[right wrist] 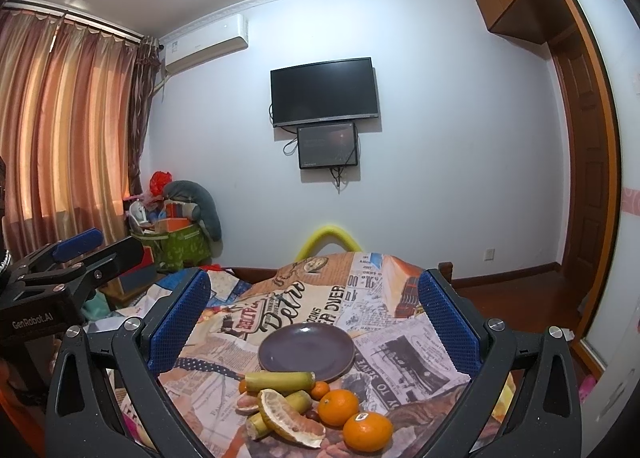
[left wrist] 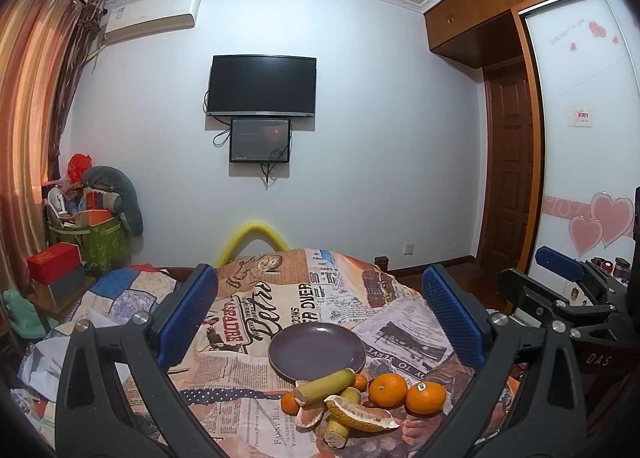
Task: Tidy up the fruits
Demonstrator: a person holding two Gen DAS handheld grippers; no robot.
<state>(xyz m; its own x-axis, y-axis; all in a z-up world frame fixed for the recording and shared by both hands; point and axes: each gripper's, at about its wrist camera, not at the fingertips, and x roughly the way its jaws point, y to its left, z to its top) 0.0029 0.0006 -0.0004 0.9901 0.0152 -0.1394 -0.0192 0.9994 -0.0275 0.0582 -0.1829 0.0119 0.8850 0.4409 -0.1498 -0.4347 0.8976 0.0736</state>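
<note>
An empty dark purple plate (left wrist: 317, 350) (right wrist: 306, 350) sits on a newspaper-print cloth. In front of it lies a fruit pile: two large oranges (left wrist: 387, 390) (right wrist: 338, 407), one with a sticker (left wrist: 425, 397) (right wrist: 368, 430), small tangerines (left wrist: 289, 403), two yellow-green sugarcane pieces (left wrist: 325, 385) (right wrist: 279, 381) and a pomelo wedge (left wrist: 360, 414) (right wrist: 289, 418). My left gripper (left wrist: 320, 310) is open and empty, above and behind the pile. My right gripper (right wrist: 314, 310) is open and empty too, and shows at the right of the left wrist view (left wrist: 560, 270).
The cloth (left wrist: 256, 298) covers a table with patchwork bedding (left wrist: 120, 298) to its left. A green bag of clutter (left wrist: 100, 234) and a red box (left wrist: 54, 268) stand at far left. A TV (left wrist: 262, 85) hangs on the wall; a wooden door (left wrist: 508, 173) is right.
</note>
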